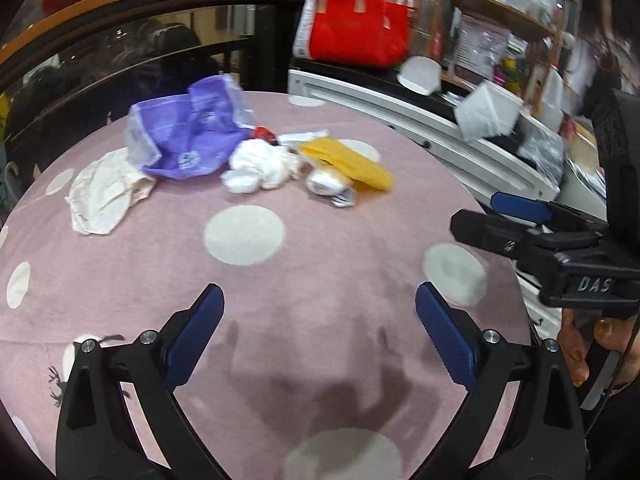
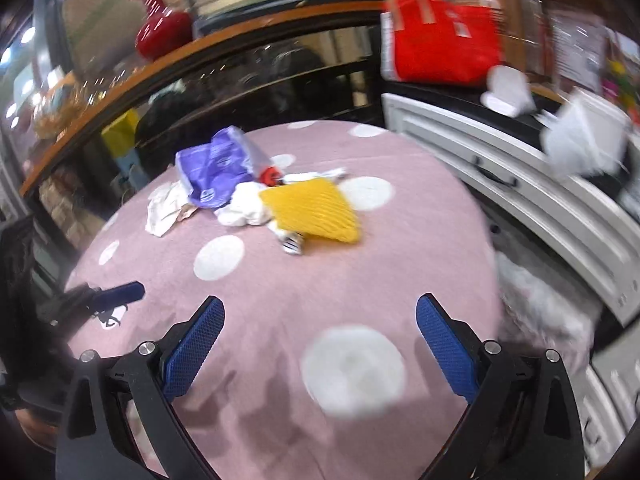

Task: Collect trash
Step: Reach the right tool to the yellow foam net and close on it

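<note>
A heap of trash lies at the far side of the pink dotted tablecloth [image 1: 320, 272] [image 2: 280, 288]: a purple plastic wrapper [image 1: 188, 140] [image 2: 218, 174], crumpled cream paper [image 1: 106, 196] [image 2: 162, 208], white tissue wads [image 1: 260, 166] [image 2: 244, 208], a yellow ribbed foam sleeve [image 1: 348, 164] [image 2: 314, 212], a small red piece [image 1: 265, 134] [image 2: 269, 175] and a striped scrap [image 1: 344, 199] [image 2: 293, 245]. My left gripper [image 1: 320, 332] hovers open over the near cloth, well short of the heap. My right gripper [image 2: 320, 336] is open too, nothing between its fingers; it shows at the right edge of the left wrist view [image 1: 496, 216].
A white cabinet with drawers [image 1: 420, 120] [image 2: 520, 188] borders the table on the right, carrying a red bag [image 1: 356, 24] [image 2: 444, 32] and white containers [image 1: 488, 110]. A dark glass counter with a wooden rim [image 1: 120, 4] [image 2: 200, 52] stands behind, a red vase [image 2: 160, 24] on it.
</note>
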`<state>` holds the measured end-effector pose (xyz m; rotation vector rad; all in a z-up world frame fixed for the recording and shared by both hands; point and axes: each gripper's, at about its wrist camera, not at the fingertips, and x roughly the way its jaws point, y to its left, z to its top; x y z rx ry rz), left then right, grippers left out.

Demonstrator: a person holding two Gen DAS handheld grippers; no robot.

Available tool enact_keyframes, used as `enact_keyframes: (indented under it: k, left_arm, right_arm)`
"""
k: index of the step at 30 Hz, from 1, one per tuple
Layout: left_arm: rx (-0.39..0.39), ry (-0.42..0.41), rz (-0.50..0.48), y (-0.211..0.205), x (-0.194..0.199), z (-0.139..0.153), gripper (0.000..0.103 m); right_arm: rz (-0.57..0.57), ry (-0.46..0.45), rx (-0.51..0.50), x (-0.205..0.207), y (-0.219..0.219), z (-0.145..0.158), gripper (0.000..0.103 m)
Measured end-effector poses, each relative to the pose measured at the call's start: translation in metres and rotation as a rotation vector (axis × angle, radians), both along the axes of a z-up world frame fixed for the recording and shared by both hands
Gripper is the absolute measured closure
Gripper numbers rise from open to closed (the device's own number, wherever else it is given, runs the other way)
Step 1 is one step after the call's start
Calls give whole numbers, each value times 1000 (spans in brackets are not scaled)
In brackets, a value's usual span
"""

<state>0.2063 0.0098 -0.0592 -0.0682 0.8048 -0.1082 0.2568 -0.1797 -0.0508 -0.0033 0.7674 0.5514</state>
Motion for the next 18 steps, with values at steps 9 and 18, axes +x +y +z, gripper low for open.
enact_keyframes:
  k: [9,18]
  left_arm:
    - [7,15,47,33,21,-6,8]
    - [28,49,-13,18,50,-17,8]
  right_arm:
    - [51,31,-103,56,69,-7,29]
    - [-26,102,-34,85,50,-17,88]
